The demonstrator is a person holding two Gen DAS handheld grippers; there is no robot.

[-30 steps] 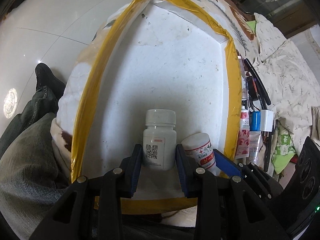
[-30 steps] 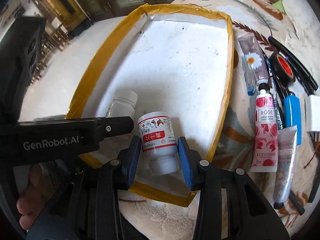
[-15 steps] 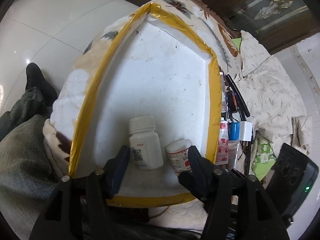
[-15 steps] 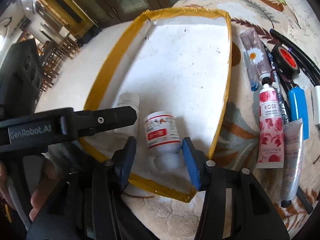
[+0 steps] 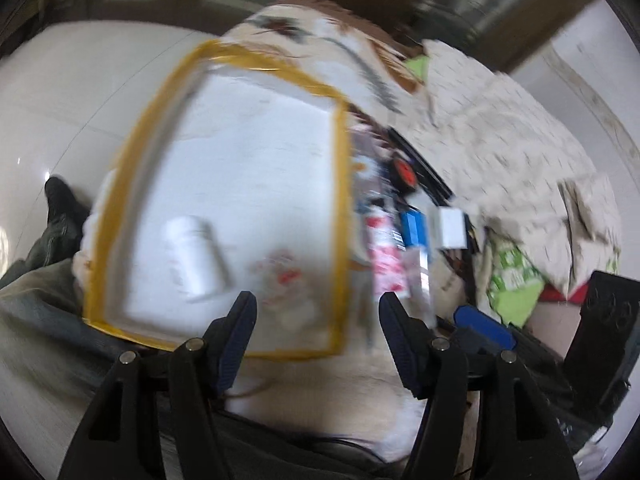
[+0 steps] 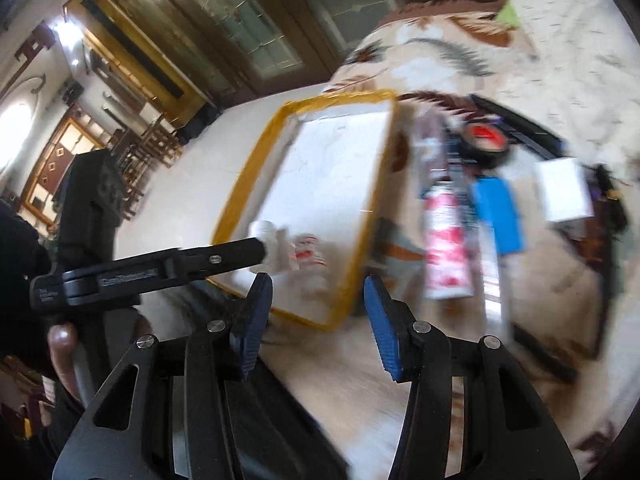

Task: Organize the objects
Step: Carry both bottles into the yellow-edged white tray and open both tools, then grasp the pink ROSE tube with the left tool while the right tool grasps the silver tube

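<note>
Both pill bottles have just been released: the white bottle and the red-labelled bottle are left inside the yellow-taped tray. The left gripper and right gripper are seen spread, empty, pulled back; tubes beside the tray are judged next.

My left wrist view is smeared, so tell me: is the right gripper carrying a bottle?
Observer: No. The right gripper has just been opening its jaws, and nothing is between them.
Operator: What's past the tray on the side away from the clutter?
Observer: Some wooden chairs stand on the pale floor beyond the yellow-edged tray, apart from it.
</note>
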